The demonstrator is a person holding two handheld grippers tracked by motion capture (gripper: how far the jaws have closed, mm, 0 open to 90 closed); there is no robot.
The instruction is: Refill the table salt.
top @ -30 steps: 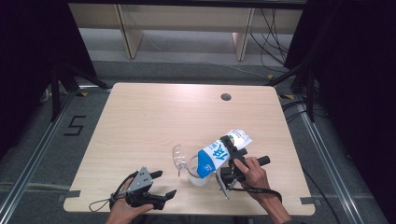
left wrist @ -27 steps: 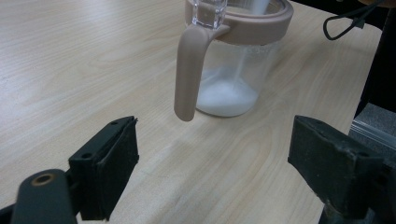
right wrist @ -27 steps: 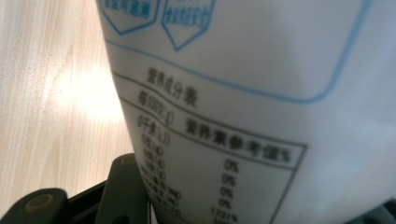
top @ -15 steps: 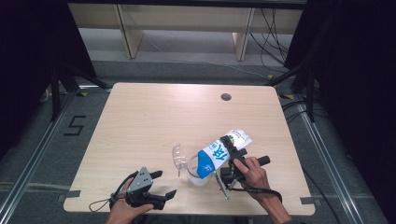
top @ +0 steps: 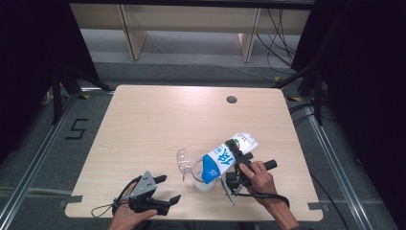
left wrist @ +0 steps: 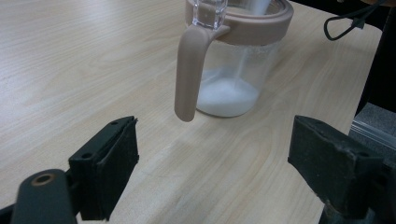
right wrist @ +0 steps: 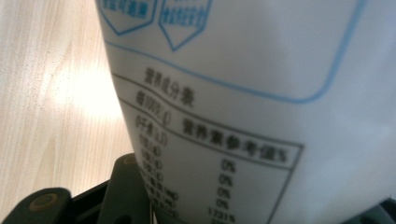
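White grains fall in a thin stream from the tilted blue and white bag into the clear jug, which stands near the front edge of the surface, a little right of its middle. The right claw is clamped on the bag, whose lower end seems to hang over the jug's mouth. The left claw rests near the front left corner, jaws wide apart and holding nothing, pointing to the jug's beige handle
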